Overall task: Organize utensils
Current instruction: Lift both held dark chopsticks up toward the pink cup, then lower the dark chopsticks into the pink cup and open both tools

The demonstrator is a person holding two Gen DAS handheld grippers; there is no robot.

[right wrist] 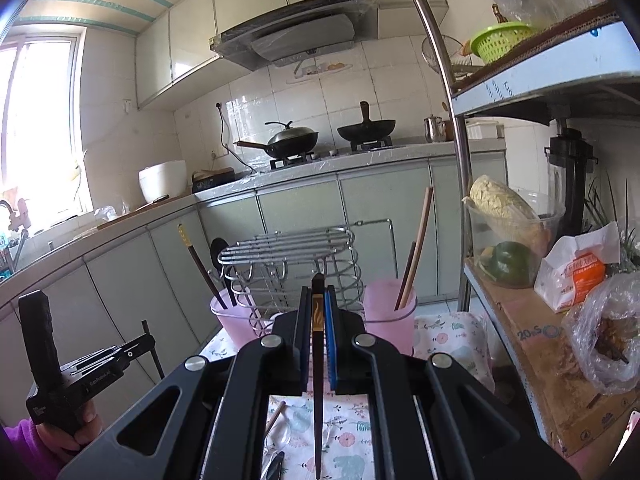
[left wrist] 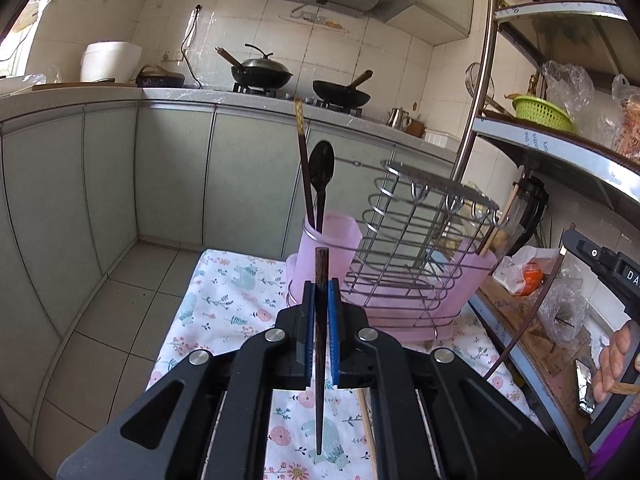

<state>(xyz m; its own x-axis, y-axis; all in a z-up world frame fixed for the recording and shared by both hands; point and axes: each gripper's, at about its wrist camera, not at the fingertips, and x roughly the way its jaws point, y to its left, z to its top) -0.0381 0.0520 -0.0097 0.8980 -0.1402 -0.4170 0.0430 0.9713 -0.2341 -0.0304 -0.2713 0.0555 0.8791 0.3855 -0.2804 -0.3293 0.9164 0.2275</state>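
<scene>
My left gripper (left wrist: 321,285) is shut on a dark wooden chopstick (left wrist: 320,360) that stands upright between its blue pads. Just beyond it, a pink cup (left wrist: 328,240) holds a dark chopstick (left wrist: 303,160) and a dark spoon (left wrist: 322,172). My right gripper (right wrist: 318,293) is shut on a dark chopstick with a gold flame mark (right wrist: 318,360), also upright. Ahead of it stand the left pink cup (right wrist: 236,320) and a right pink cup (right wrist: 390,316) with light wooden chopsticks (right wrist: 416,252). A wire rack (right wrist: 288,256) sits between the cups.
A floral cloth (left wrist: 232,300) covers the table, and a clear spoon (right wrist: 282,436) and a light chopstick (right wrist: 275,414) lie on it. A metal shelf unit (right wrist: 520,340) with bags, a bowl and a green basket (left wrist: 540,110) stands at the right. Tiled floor (left wrist: 132,300) lies to the left.
</scene>
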